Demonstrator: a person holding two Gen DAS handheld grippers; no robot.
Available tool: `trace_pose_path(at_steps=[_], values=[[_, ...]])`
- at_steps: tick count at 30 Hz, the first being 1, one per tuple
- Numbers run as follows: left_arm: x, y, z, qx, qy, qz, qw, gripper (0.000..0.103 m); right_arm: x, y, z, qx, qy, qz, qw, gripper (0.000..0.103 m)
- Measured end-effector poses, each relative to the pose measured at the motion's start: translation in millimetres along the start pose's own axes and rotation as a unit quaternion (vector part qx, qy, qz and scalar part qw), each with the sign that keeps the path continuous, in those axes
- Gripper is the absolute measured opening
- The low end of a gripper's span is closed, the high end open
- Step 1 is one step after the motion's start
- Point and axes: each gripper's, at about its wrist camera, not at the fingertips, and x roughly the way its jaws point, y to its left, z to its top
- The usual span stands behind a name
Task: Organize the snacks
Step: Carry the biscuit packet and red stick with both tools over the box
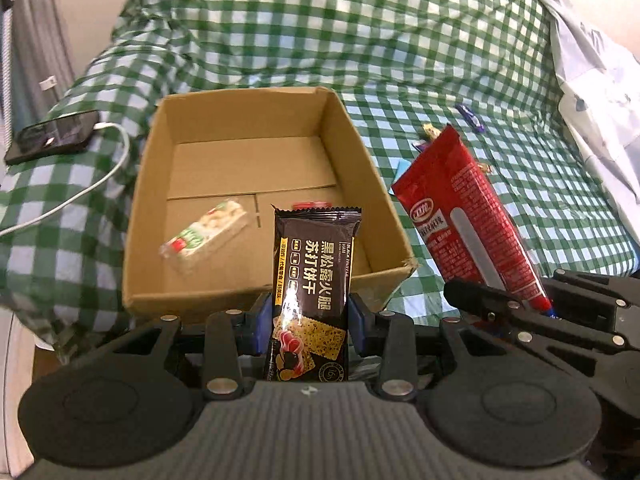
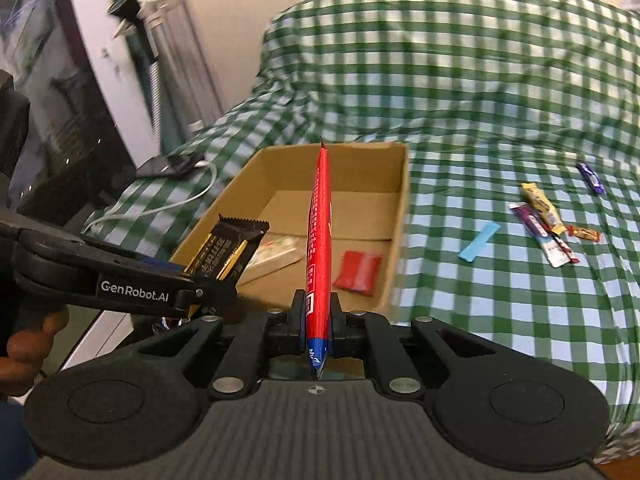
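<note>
Snacks are in both grippers, and the cardboard box (image 1: 256, 200) lies ahead of and below each. In the left wrist view the left gripper (image 1: 310, 312) stands partly open, its blue pads (image 1: 260, 314) pressed on the sides of a black soda-cracker packet (image 1: 314, 280) that stands upright at lower centre, long axis pointing away from the fingers, its top edge over the box's near wall. In the right wrist view the right gripper (image 2: 318, 320) is clamped nearly closed on a long red wafer packet (image 2: 320, 232), seen edge-on at centre, its long axis running straight out over the box opening.

Both packets look about equally near the box, the red one reaching further in. A nougat-style bar (image 1: 204, 236) and a small red sachet (image 2: 358, 272) already lie on the box floor. To my eye, each drop wants the packet's far end past the near wall. Small candies (image 2: 548, 220) wait on the green checked cloth (image 2: 500, 120) at right.
</note>
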Motion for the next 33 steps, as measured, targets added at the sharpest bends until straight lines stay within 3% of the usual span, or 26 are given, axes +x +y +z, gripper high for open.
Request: trace_pose_path(at_steps=[10, 33], values=[[-19, 19, -16, -0.015, -0.029, -0.025, 0.9992, 0.043, -15, 32, -7, -0.030, 0.001, -0.031, 0.999, 0.009], [-4, 33, -7, -0.046, -0.022, -0.021, 0.9985, 0.043, 4, 33, -2, -0.050, 0.023, -0.038, 0.998, 0.009]])
